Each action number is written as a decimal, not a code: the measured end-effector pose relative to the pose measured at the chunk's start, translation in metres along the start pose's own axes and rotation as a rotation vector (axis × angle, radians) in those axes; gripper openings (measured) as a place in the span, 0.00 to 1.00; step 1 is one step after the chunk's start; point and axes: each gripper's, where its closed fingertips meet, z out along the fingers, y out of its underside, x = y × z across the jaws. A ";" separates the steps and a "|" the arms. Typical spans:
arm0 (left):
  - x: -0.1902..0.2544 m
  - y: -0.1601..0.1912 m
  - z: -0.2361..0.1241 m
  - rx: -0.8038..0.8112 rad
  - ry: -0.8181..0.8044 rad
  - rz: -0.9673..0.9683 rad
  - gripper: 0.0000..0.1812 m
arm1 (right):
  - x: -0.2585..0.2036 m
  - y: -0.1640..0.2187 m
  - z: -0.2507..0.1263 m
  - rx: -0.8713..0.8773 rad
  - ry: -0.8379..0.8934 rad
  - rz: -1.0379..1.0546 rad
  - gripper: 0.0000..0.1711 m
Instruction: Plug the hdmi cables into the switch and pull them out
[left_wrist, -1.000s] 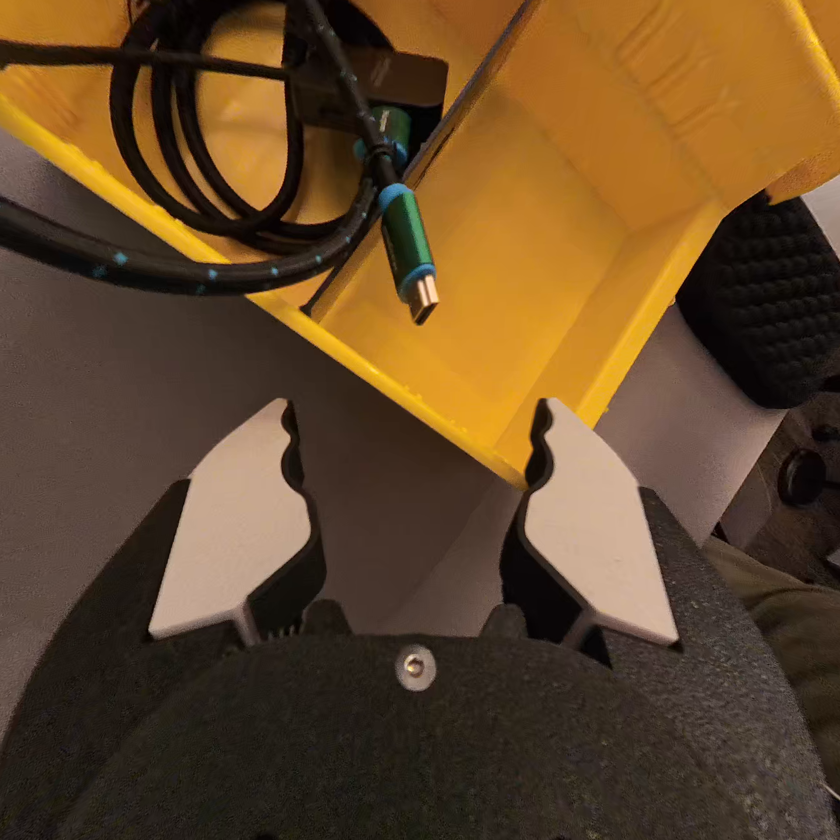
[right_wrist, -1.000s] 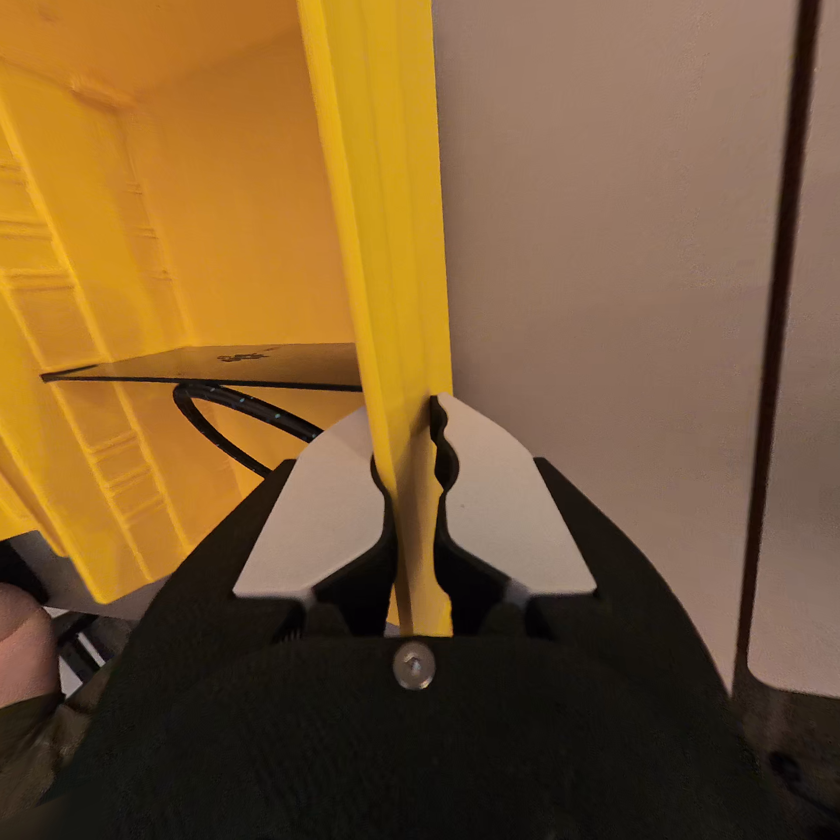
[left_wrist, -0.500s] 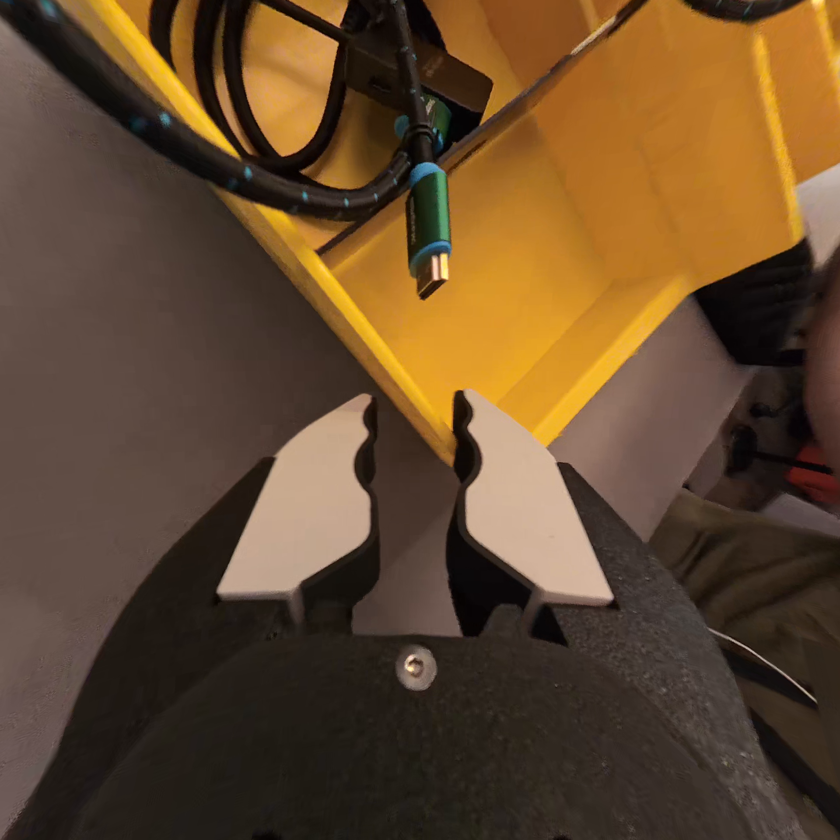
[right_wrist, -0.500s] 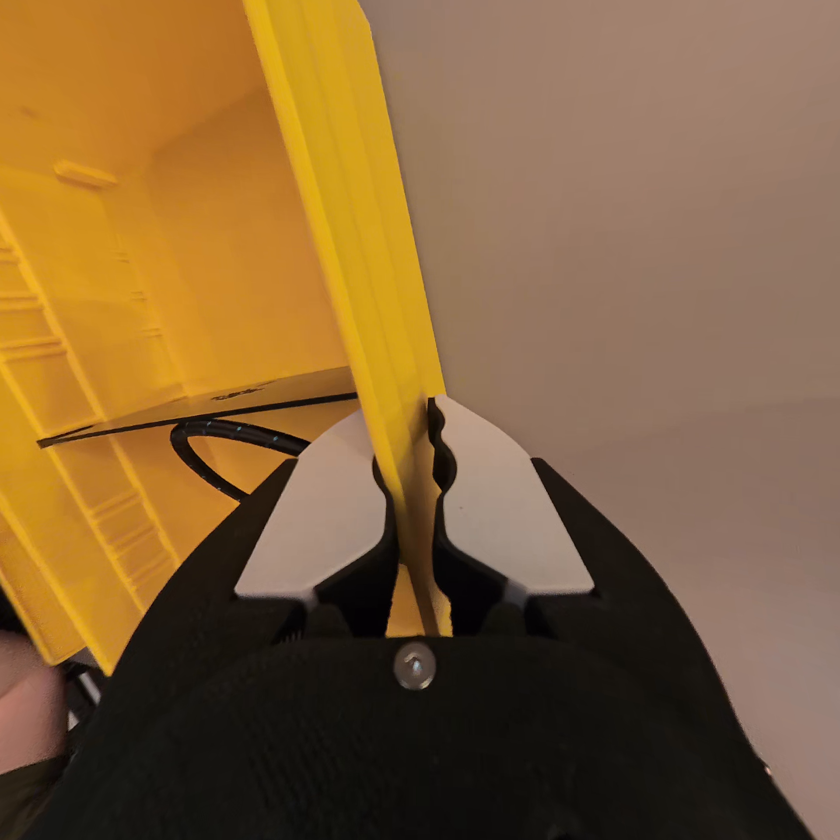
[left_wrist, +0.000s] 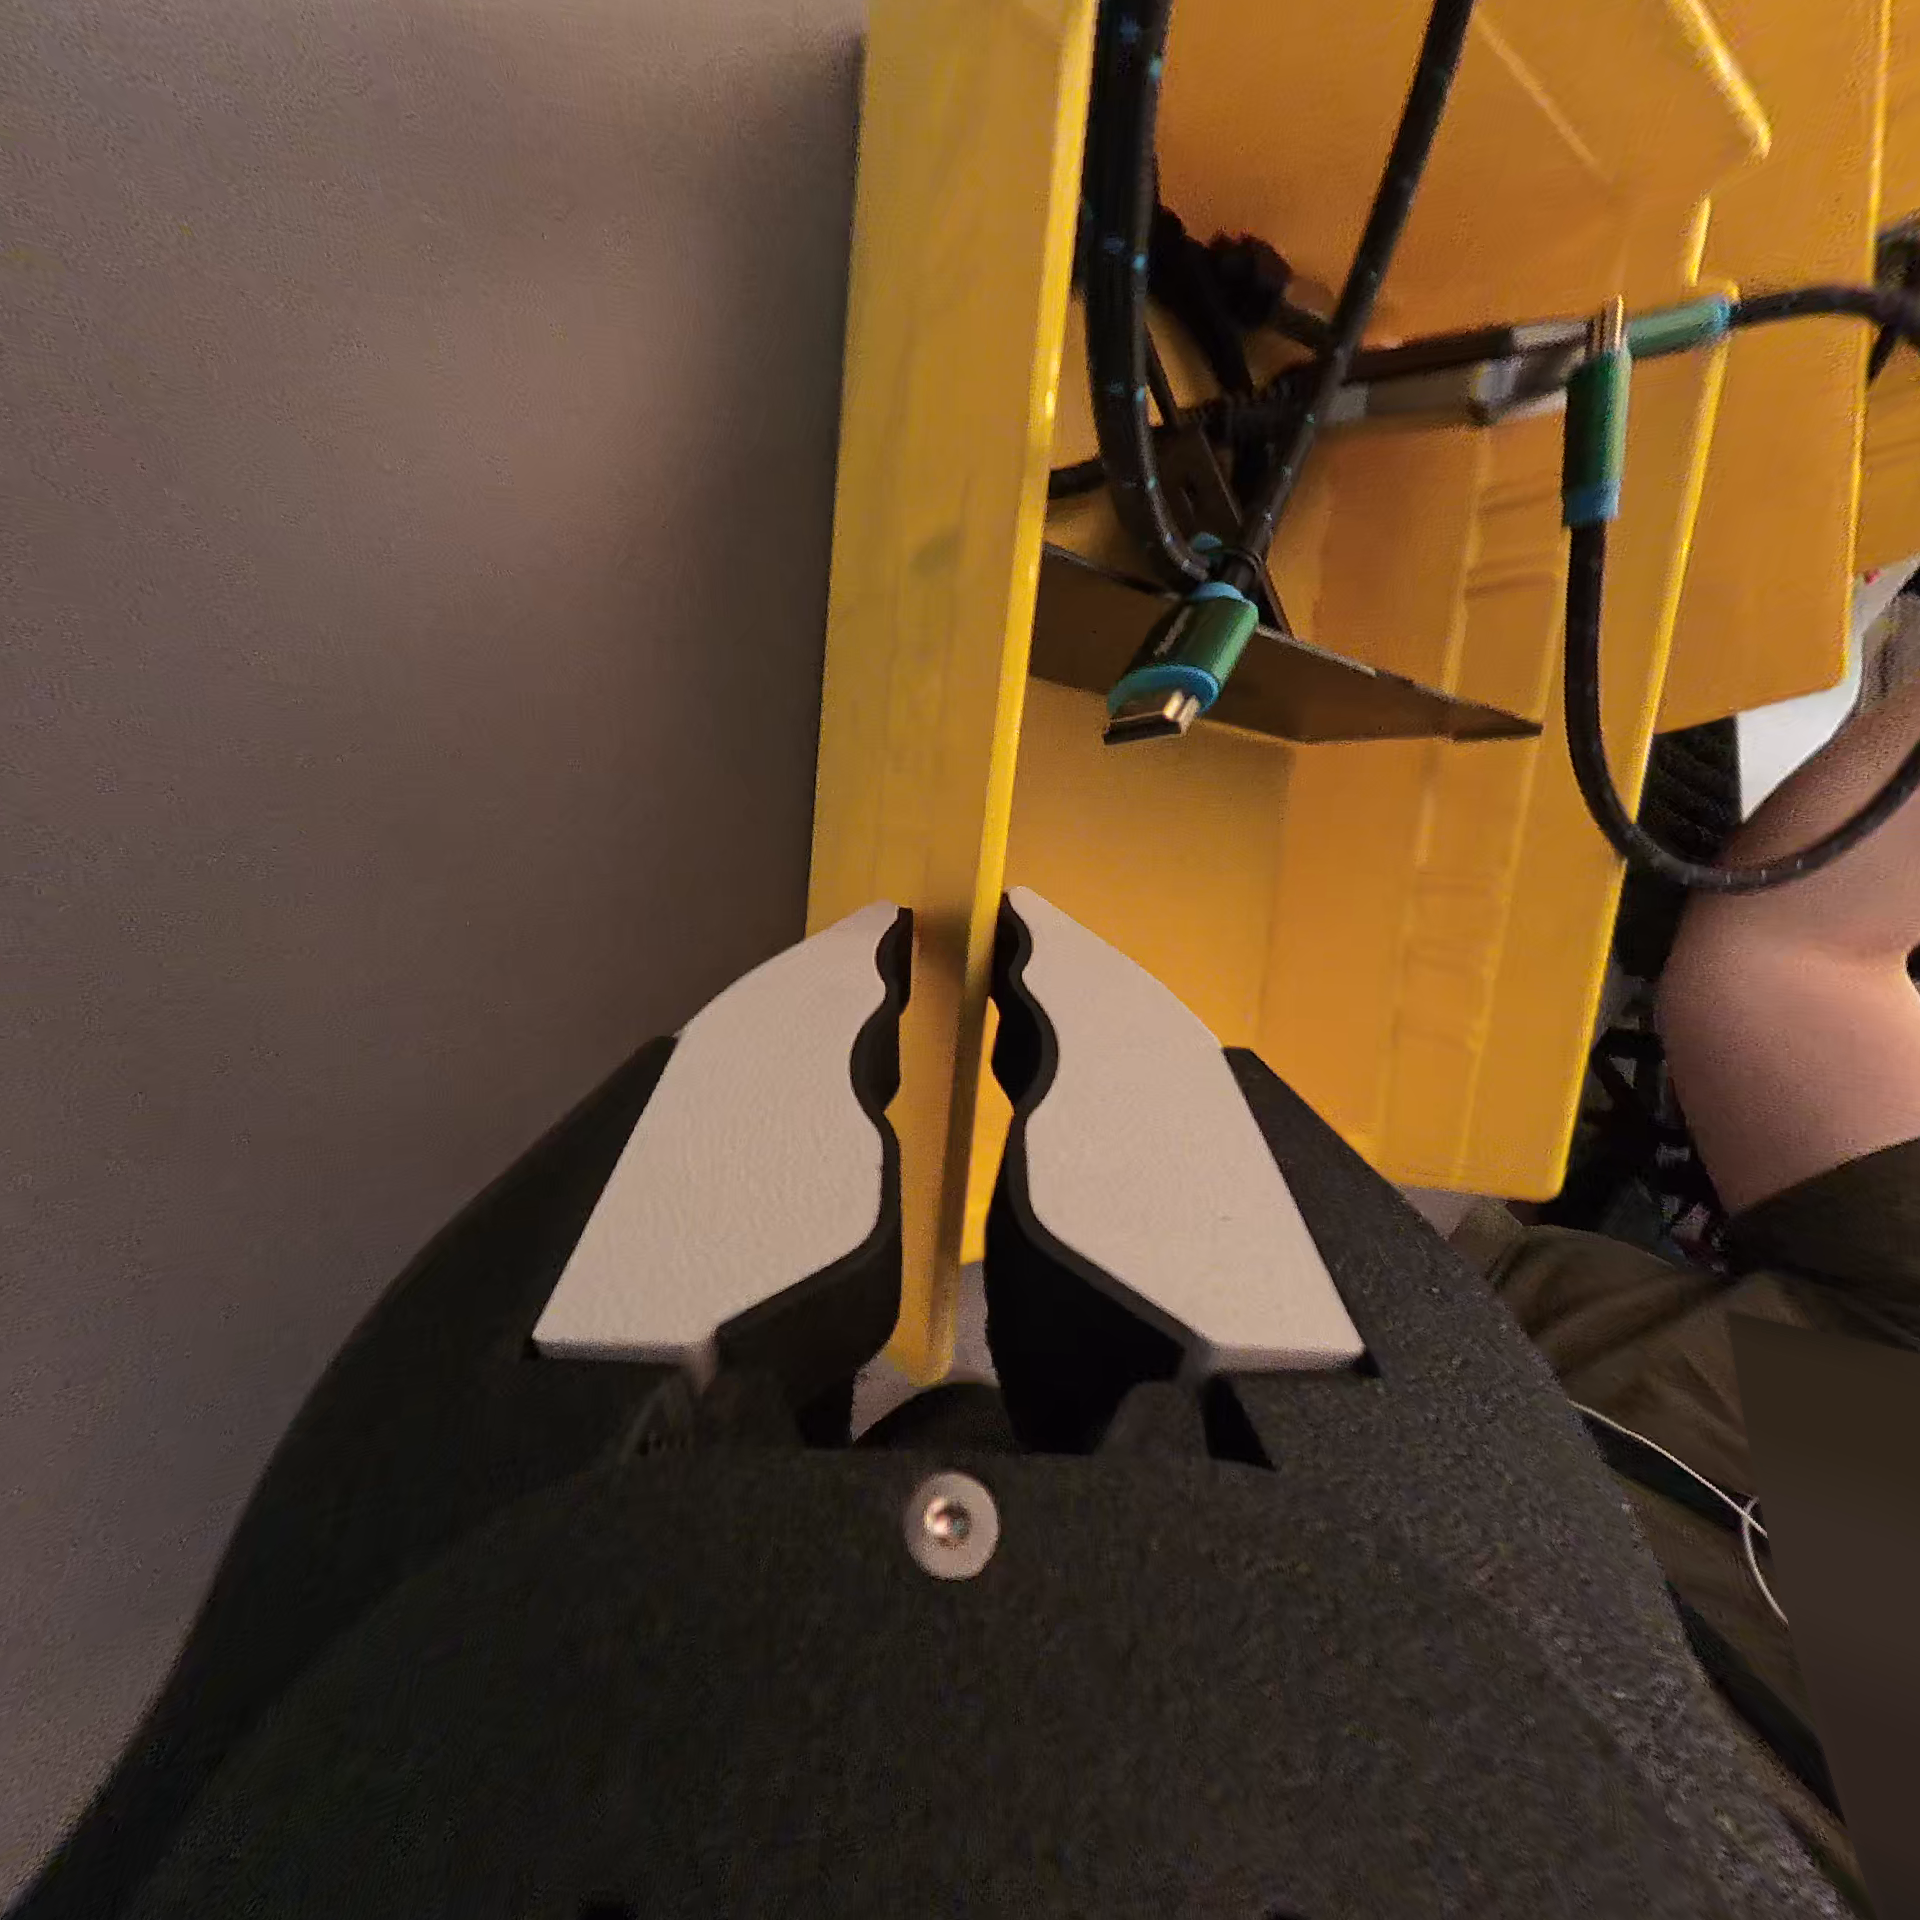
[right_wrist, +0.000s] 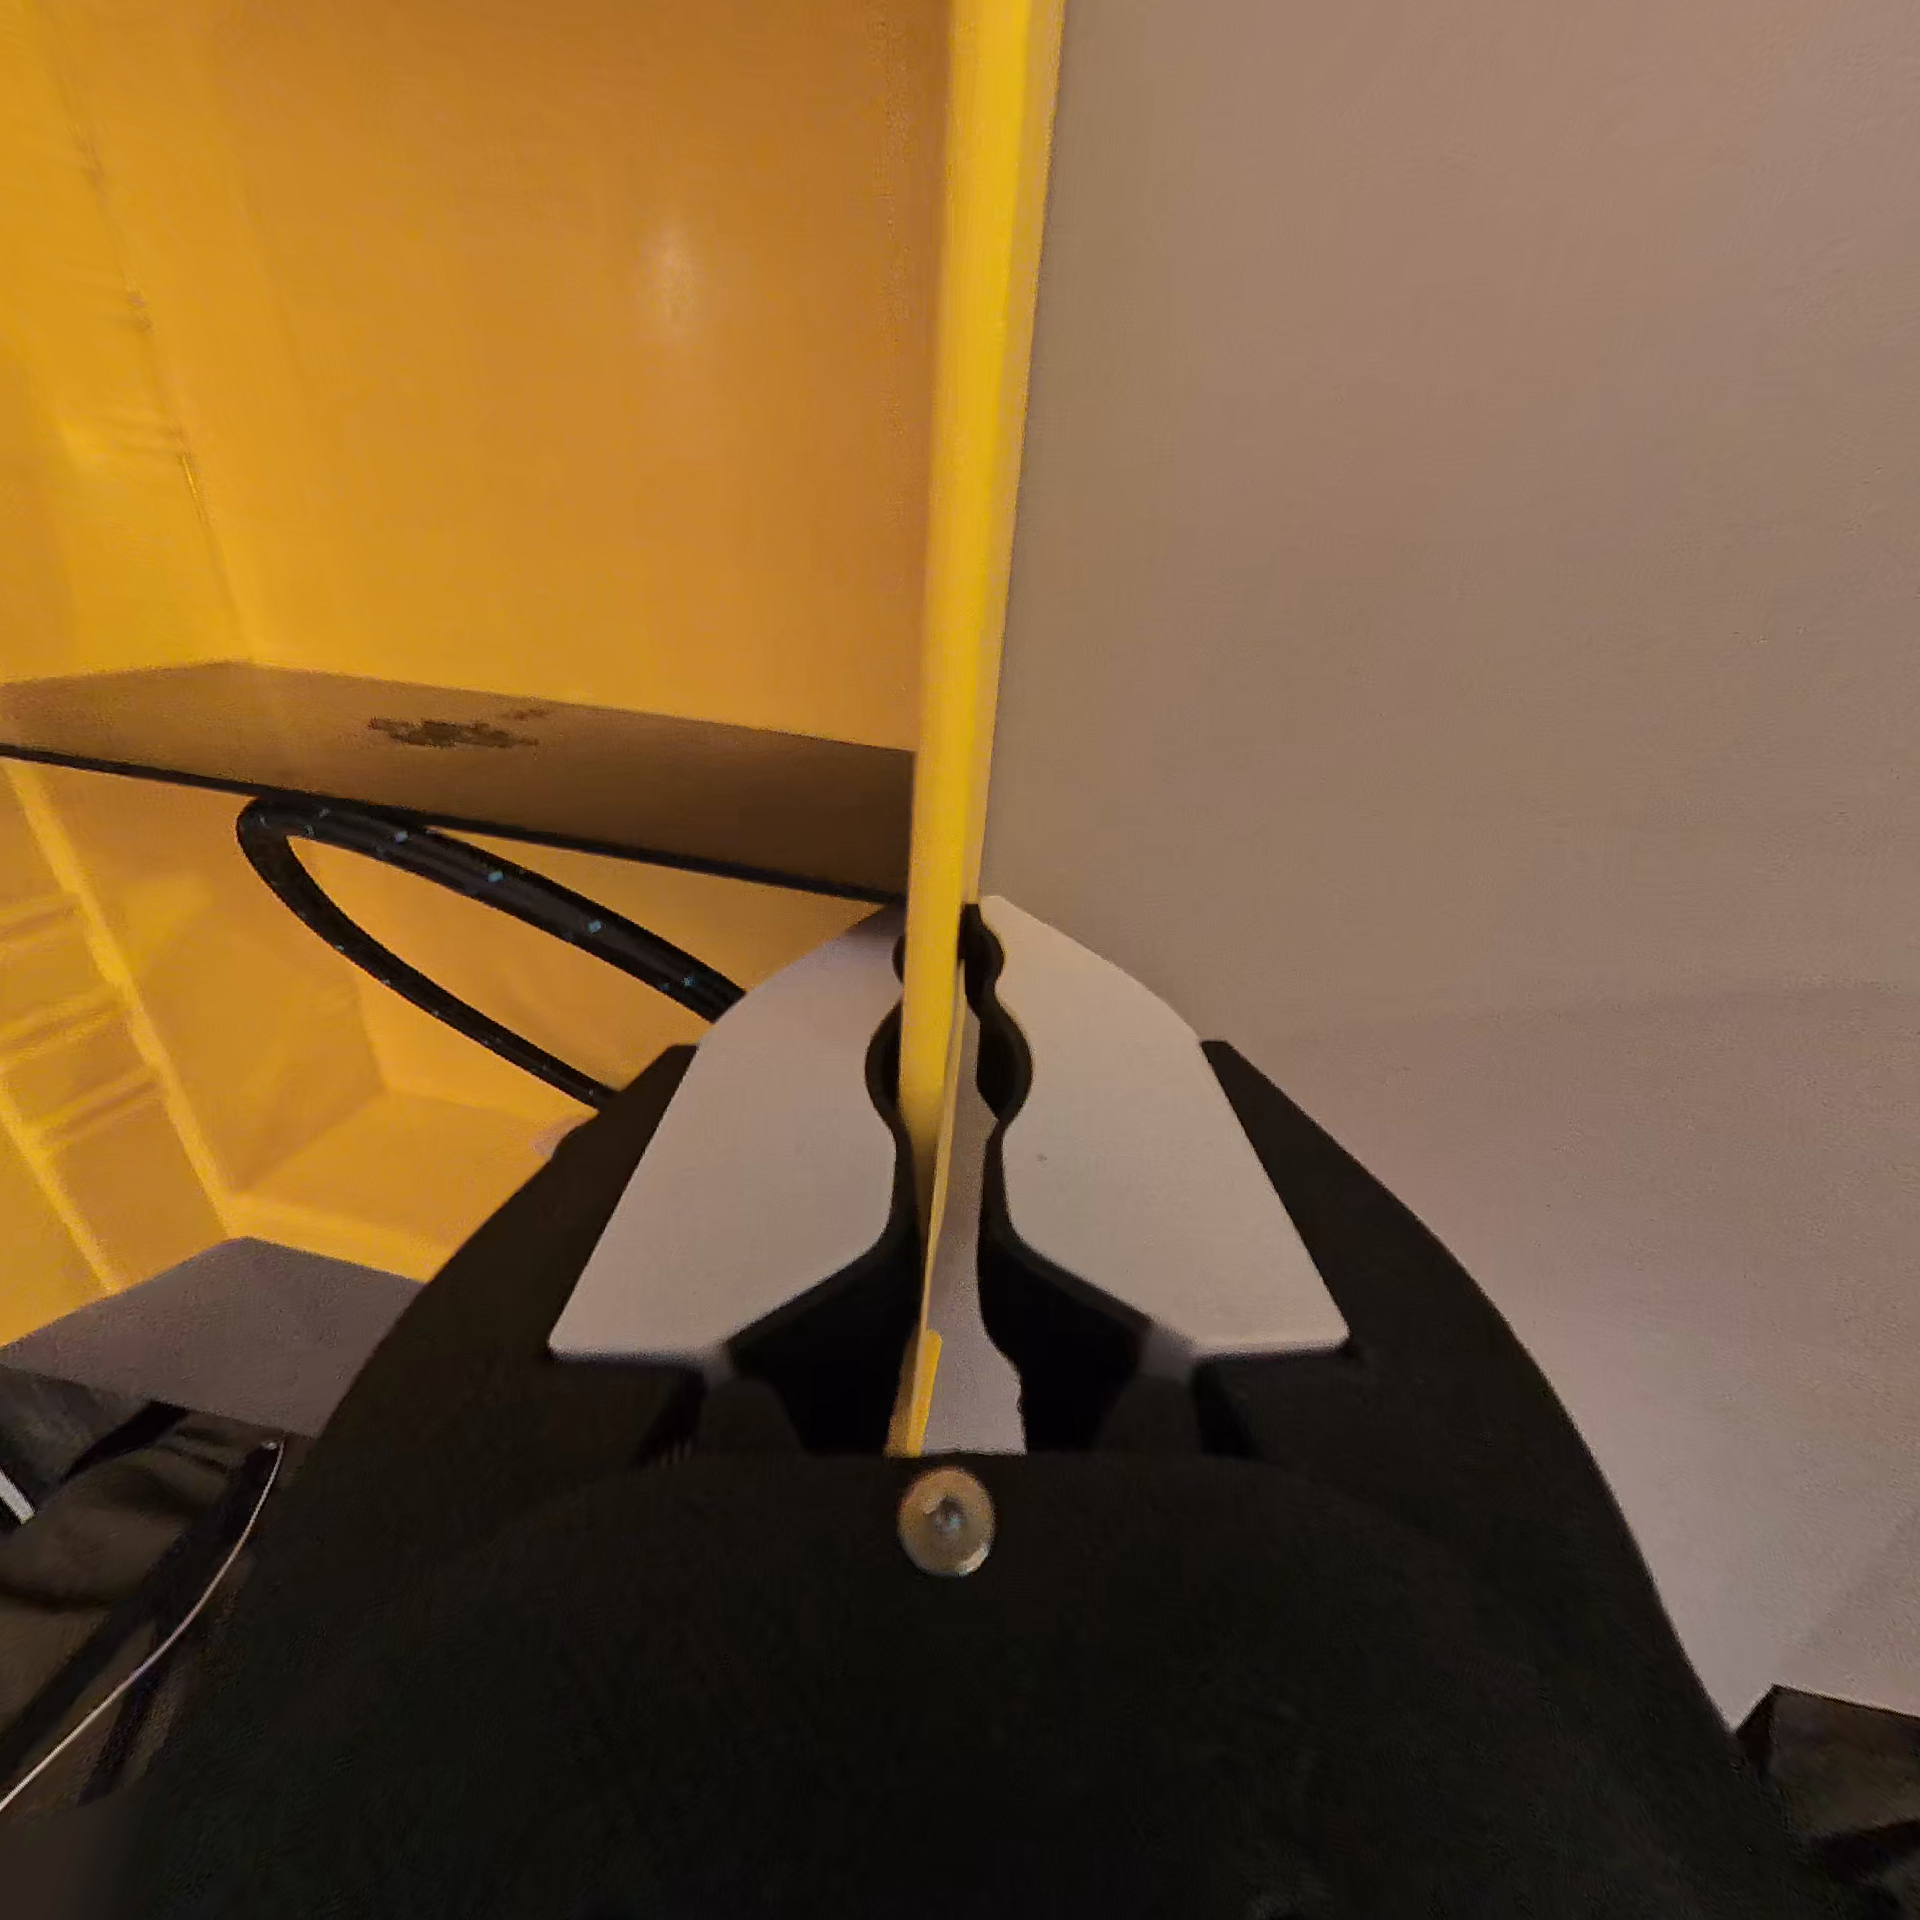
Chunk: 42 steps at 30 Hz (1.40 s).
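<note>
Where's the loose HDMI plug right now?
In the left wrist view, the loose plug hangs inside the yellow bin, just right of the wall the left gripper clamps, against a black divider.

Each gripper, the left gripper (left_wrist: 951, 920) and the right gripper (right_wrist: 935, 920), had a rough, grainy black body shaped like a broad dome. Two pale grey fingers (left_wrist: 727, 1122) with wavy black inner edges formed its jaws. A silver screw (left_wrist: 951, 1527) sat centred below them. The person wore an olive-green sleeve (left_wrist: 1704, 1340).
</note>
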 end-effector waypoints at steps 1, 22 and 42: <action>-0.009 0.002 -0.007 0.015 -0.005 -0.024 0.07 | -0.001 0.002 0.000 -0.013 0.000 -0.003 0.05; -0.136 0.071 -0.120 0.359 -0.155 -0.512 0.09 | -0.010 -0.016 0.005 0.038 0.008 -0.109 0.05; -0.144 0.114 -0.143 0.325 -0.201 -0.626 0.09 | 0.026 -0.002 -0.005 0.037 0.121 -0.097 0.05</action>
